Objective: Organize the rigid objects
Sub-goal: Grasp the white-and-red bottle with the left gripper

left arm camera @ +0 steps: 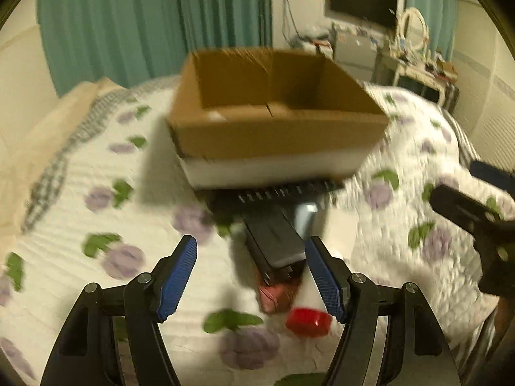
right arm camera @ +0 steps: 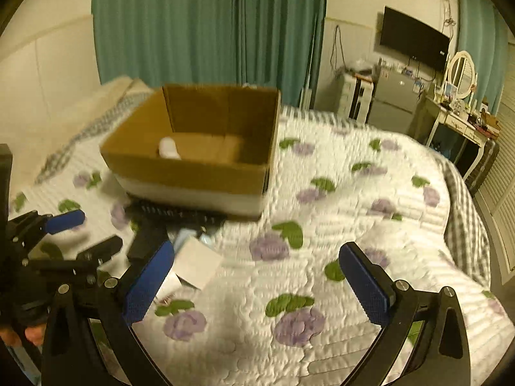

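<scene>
An open cardboard box stands on the bed with a white cylinder inside. In front of it lies a pile: a black comb-like piece, a black flat case, a white box, a pale blue item, a pink item and a red cap. My left gripper is open just above the black case, touching nothing; it also shows in the right wrist view. My right gripper is open and empty over the quilt.
The bed has a white quilt with purple flowers. Teal curtains hang behind it. A wall TV, a dresser with an oval mirror and a grey cabinet stand at the right. A beige pillow lies at the left.
</scene>
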`<state>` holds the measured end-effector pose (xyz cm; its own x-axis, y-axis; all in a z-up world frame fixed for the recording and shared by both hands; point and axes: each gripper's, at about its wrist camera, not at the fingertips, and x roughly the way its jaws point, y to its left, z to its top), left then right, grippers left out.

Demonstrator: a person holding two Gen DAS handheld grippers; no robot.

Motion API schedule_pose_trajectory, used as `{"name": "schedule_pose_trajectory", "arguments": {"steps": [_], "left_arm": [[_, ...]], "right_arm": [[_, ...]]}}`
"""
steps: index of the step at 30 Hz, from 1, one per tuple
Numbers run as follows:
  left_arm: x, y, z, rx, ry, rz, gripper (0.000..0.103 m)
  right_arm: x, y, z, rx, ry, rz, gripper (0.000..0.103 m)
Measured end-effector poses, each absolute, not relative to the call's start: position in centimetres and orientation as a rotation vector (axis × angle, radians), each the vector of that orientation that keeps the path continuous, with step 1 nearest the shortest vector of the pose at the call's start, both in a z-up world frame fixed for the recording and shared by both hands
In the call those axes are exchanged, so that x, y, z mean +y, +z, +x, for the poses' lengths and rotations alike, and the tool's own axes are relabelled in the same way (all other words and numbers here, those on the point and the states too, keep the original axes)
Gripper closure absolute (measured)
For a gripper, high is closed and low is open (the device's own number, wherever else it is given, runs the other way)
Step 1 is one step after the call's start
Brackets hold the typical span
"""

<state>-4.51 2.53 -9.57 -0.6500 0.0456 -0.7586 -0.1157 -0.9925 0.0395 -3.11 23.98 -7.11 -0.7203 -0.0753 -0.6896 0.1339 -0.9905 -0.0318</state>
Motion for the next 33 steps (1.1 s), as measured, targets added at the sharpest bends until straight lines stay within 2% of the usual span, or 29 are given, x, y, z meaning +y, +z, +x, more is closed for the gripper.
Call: {"name": "schedule_pose_trajectory", "arguments": {"steps": [5,12,13,14,16,21,22,24,25,28,33], "left_arm": [[4.0,-11.4,-4.4,0.114,2.672,-1.292,0.030],[6.8,-13.9,-3.9,0.222,2.601,-1.311,0.033],[7.0,-13.9,-3.9,0.236,2.595,-1.305,0.037],[7.2,-13.9,-3.8,0.249,2.598,-1.299,0.048],[7.2,-13.7,-3.6,0.241,2.569,-1.297,0.057],[6.4,-12.2,-2.7,0.199,2.563,-1.281,0.068],[5.8,-11.5,-2.5,0.170,2.573,-1.266,0.073],[4.3,-9.5,-2.1,0.108,2.622,-1.208,0.097],[3.8,-8.8,-2.0,0.095,2.638,-1.190,0.101],[1.1,-7.0,-2.5,0.038,2.683,-1.144,0.101],[-1.0,-8.8,-3.7,-0.031,2.647,-1.255,0.099]], "right_arm": [[24.5,-9.1,-4.2,0.066,-2.790,1.202,0.000],[25.7,-10.3,-4.9,0.014,-2.805,1.271,0.000],[25.8,-10.2,-4.9,0.008,-2.806,1.268,0.000],[25.8,-10.2,-4.9,0.005,-2.808,1.265,0.000],[25.7,-9.9,-4.8,0.007,-2.812,1.257,0.000],[25.4,-9.4,-4.4,0.015,-2.819,1.223,0.000],[25.3,-9.3,-4.3,0.017,-2.819,1.212,0.000],[25.0,-9.2,-4.2,0.025,-2.816,1.199,0.000],[24.8,-9.2,-4.1,0.032,-2.814,1.192,0.000],[24.1,-9.4,-4.1,0.043,-2.797,1.187,0.000],[22.9,-10.4,-4.4,0.102,-2.774,1.222,0.000]]}}
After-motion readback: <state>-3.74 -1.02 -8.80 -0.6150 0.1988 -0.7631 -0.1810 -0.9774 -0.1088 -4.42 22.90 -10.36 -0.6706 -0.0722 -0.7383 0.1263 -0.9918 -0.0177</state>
